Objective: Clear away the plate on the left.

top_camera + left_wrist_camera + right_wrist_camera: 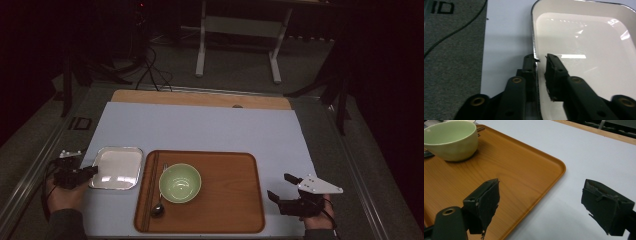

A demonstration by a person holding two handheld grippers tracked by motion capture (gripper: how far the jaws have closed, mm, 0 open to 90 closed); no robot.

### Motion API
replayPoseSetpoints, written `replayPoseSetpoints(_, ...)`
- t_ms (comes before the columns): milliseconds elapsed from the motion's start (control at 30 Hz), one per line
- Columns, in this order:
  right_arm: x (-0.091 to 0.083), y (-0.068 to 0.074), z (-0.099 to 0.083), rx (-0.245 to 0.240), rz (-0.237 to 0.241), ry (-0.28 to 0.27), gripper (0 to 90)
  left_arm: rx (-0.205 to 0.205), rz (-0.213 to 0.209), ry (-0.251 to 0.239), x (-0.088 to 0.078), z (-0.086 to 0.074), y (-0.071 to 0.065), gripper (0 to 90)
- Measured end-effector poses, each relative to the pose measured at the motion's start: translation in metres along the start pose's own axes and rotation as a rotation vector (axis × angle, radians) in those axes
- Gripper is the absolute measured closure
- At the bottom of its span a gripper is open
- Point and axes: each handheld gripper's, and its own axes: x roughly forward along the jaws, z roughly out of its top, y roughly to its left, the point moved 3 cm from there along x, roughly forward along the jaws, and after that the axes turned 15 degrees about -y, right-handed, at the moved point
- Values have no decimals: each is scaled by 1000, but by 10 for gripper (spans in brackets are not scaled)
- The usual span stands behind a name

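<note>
A white enamel tray (118, 169) (584, 57) with a dark rim lies on the pale blue mat at the left. My left gripper (89, 172) (540, 57) straddles the tray's left rim. One jaw is outside against the rim, and the other is inside the tray with a narrow gap left to the rim. My right gripper (279, 185) (541, 187) stands wide open with nothing between its jaws, just off the right edge of a wooden tray (225, 200) (524, 170). A green bowl (180, 183) (451, 140) sits on that tray.
A spoon (158, 209) and dark chopsticks (150, 190) lie on the wooden tray left of the bowl. The blue mat (210, 130) covers a wooden tabletop. Grey carpet and a cable (454, 32) lie beyond the mat's left edge.
</note>
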Motion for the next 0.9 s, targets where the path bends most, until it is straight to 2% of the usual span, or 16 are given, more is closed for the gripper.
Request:
replayPoseSetpoints(67, 0, 0, 0, -1, 0, 1, 145, -27, -13, 0, -1, 0, 3, 853)
replayPoseSetpoints(167, 1, 0, 0, -2, 1, 2, 145, -53, -24, 7, -1, 0, 4, 860)
replayPoseSetpoints(300, 1, 0, 0, -1, 0, 1, 145, -147, -64, 1, -2, -3, 10, 882)
replayPoseSetpoints(467, 1, 0, 0, -1, -1, 0, 146, -163, -65, 0, -3, -3, 11, 888)
replayPoseSetpoints(633, 0, 0, 1, -1, -1, -1, 145, -220, -81, -25, -5, -2, 13, 894)
replayPoseSetpoints(900, 0, 0, 1, -2, 0, -1, 145, -224, -61, -51, -10, 0, 13, 895)
